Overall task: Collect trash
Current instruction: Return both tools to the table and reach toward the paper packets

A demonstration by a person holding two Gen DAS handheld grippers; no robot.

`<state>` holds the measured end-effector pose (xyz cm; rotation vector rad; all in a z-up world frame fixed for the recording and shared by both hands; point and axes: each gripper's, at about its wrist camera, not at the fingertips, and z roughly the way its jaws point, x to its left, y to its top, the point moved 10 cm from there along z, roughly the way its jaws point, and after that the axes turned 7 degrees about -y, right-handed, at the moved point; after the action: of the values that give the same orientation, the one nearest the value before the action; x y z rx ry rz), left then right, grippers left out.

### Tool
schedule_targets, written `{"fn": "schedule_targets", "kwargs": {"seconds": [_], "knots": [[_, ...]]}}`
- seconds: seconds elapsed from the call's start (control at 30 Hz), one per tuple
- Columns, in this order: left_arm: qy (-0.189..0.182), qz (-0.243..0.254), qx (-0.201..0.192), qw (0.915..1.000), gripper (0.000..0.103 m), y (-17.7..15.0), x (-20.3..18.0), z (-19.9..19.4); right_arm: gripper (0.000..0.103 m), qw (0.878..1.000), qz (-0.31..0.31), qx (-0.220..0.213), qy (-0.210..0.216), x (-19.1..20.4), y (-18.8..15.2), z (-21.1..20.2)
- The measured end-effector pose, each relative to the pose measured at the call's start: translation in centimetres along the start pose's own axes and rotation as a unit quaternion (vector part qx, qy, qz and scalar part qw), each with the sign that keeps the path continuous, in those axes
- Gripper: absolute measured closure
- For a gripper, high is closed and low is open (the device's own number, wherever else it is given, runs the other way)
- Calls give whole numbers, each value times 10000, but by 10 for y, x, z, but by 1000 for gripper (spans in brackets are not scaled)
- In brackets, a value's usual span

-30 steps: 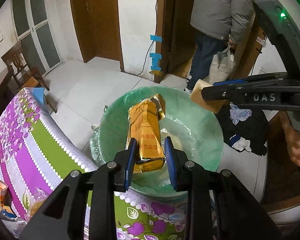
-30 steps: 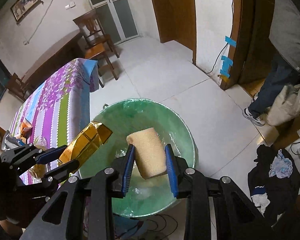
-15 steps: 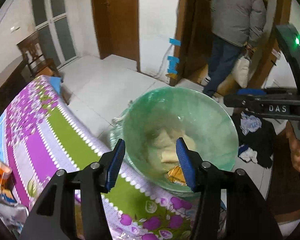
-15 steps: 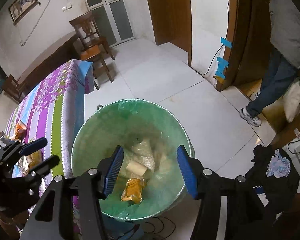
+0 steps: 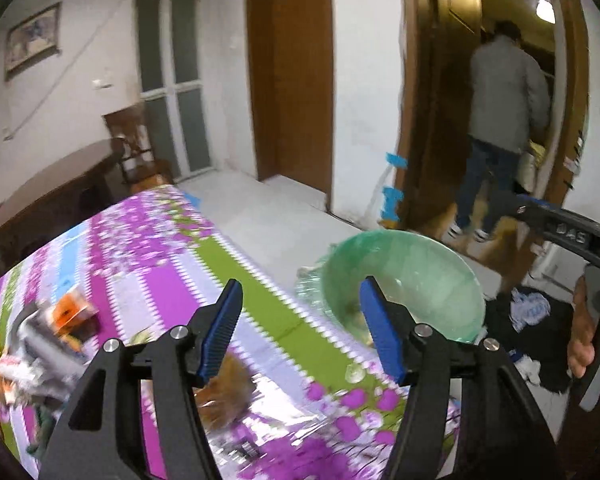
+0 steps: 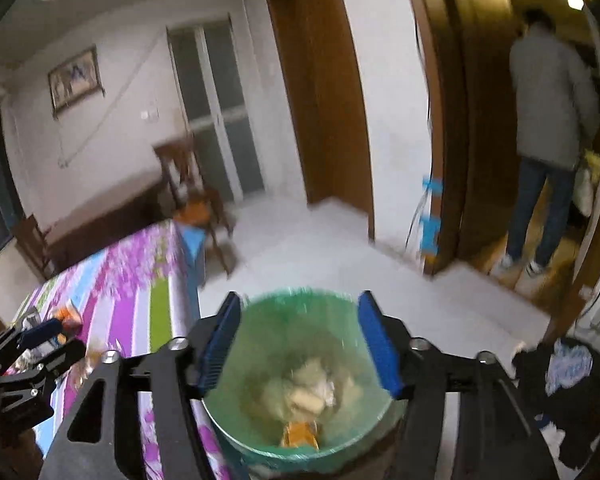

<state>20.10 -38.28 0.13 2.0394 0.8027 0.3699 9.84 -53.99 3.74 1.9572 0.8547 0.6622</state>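
Inside the green bin (image 6: 300,380) beside the worktop (image 5: 228,280) some trash (image 6: 304,396) already lies. More wrappers (image 5: 60,320) wait on the worktop. The left gripper (image 5: 300,324) and right gripper (image 6: 298,336) have jaws spread wide, holding nothing.

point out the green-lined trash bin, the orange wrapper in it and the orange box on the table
green-lined trash bin (image 6: 342,300): right wrist view, far rim
orange wrapper (image 6: 300,434): right wrist view, its middle
orange box (image 5: 70,312): left wrist view, top face, blurred
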Motion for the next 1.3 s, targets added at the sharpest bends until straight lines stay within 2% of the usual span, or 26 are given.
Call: {"fn": "schedule_targets", "kwargs": {"seconds": [0.07, 0.13, 0.2, 0.27, 0.4, 0.53, 0.67, 0.73, 0.83, 0.97, 1.07, 1.13, 1.17, 1.2, 1.3], "knots": [[199, -82, -118, 9997, 41, -6, 14, -11, 32, 9986, -66, -513, -62, 16, 5, -22], [453, -179, -215, 9986, 39, -14, 33, -22, 31, 9962, -170, -848, -8, 36, 8, -40], [665, -326, -286, 9968, 36, -25, 54, -35, 28, 9918, -289, -1238, 161, 65, 7, -63], [846, -468, -350, 9947, 34, -38, 73, -49, 26, 9882, -399, -1431, 370, 91, 5, -77], [1279, -839, -350, 9876, 32, -75, 123, -80, 22, 9808, -889, -1481, 911, 159, -11, -92], [1771, -1248, -177, 9761, 32, -114, 171, -108, 21, 9714, -1285, -1329, 1493, 224, -28, -95], [1911, -1864, 5, 9637, 32, -155, 213, -138, 21, 9555, -1621, -870, 2305, 303, -54, -94], [1949, -2043, 88, 9593, 32, -171, 222, -149, 21, 9466, -1879, -667, 2533, 339, -69, -87], [2068, -2084, 153, 9558, 29, -186, 228, -162, 21, 9330, -2374, -258, 2693, 396, -96, -61], [2149, -2214, 44, 9512, 27, -197, 242, -179, 21, 9086, -2934, 671, 2895, 463, -143, -12], [2155, -2313, -54, 9487, 26, -199, 249, -188, 22, 8965, -3310, 1118, 2724, 491, -171, 29], [2169, -2381, -104, 9467, 24, -201, 253, -194, 35, 8952, -3439, 1247, 2544, 503, -180, 50], [2170, -2411, -111, 9459, 24, -202, 255, -195, 55, 8923, -3480, 1335, 2548, 503, -184, 53], [2177, -2442, -117, 9449, 24, -202, 257, -197, 61, 8893, -3469, 1557, 2542, 506, -190, 59], [2170, -2461, -182, 9445, 24, -199, 261, -203, 64, 8926, -3152, 1727, 2721, 497, -191, 49]]}}
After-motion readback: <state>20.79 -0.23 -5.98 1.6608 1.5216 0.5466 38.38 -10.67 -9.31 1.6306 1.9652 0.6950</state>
